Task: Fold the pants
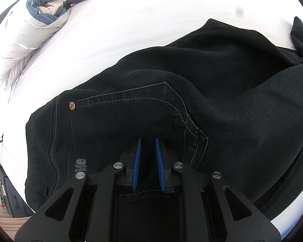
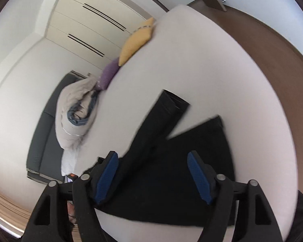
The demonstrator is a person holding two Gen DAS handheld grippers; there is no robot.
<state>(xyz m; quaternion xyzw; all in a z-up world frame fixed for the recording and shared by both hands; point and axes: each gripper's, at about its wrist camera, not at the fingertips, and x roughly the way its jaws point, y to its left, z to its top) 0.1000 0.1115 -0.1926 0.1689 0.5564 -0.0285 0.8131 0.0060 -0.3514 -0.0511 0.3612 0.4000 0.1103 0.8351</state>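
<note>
Your left gripper [image 1: 147, 141] sits low over the waist end of the black pants [image 1: 192, 100], its blue fingers [image 1: 137, 161] drawn nearly together with a narrow gap; whether any denim is pinched between the tips I cannot tell. If they only skim the back pocket [image 1: 135, 113], the cloth may slip out once you lift, and the fold will drag crooked.

Your right gripper [image 2: 153, 155] hangs high above the bed [image 2: 212, 70], fingers spread wide and holding nothing, tilted down toward the legs of the pants, which lie splayed in a V. Fold before bringing them together and the legs will likely stack unevenly. A crumpled duvet [image 2: 70, 121] lies near the bed's edge, apart from the pants.
</note>
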